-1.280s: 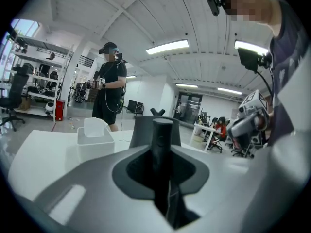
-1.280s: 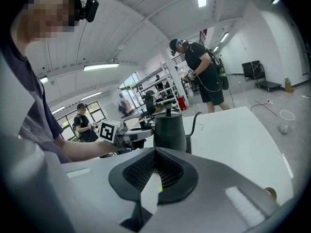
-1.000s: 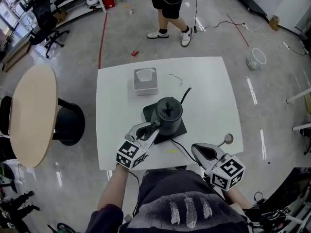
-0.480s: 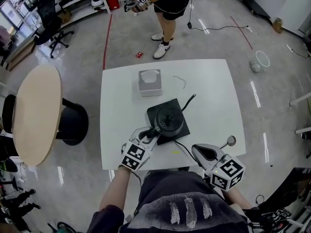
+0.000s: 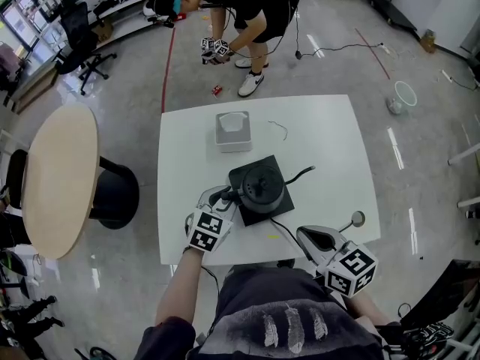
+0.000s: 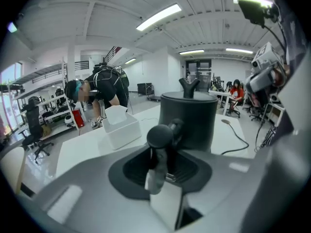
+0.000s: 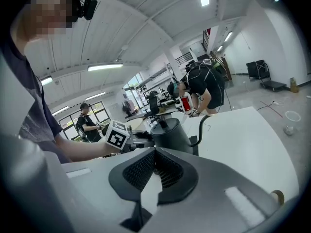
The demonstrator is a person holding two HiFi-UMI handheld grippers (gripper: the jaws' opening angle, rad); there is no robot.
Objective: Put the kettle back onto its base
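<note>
The kettle [image 5: 260, 186] sat on its base [image 5: 287, 201], covering all but the base's corners. In the left gripper view the base was hidden behind the gripper's own body. The left gripper [image 5: 223, 199] lay just left of the kettle, its jaws closed on the handle [image 6: 163, 140]. They had just been opening a little, yet no gap showed between pads and handle. The spout [image 5: 301, 174] curved off the kettle's right side, and in the left gripper view it was out of sight behind the kettle's body. The right gripper [image 5: 306, 235] hovered near the kettle on the holder's side, apart from it. Its jaws were together at the tips with nothing between them, and the hand bearing it was hidden by the holder's torso. Just beyond the kettle stood a white box [image 5: 233, 130], its contents not discernible. Farther beyond the kettle, off the table [image 5: 330, 148], a person [image 5: 255, 6] bent forward, partly cut off by the head view's upper edge. Right of the kettle, at the table's edge, a small round thing [image 5: 358, 218] was too small to identify.
</note>
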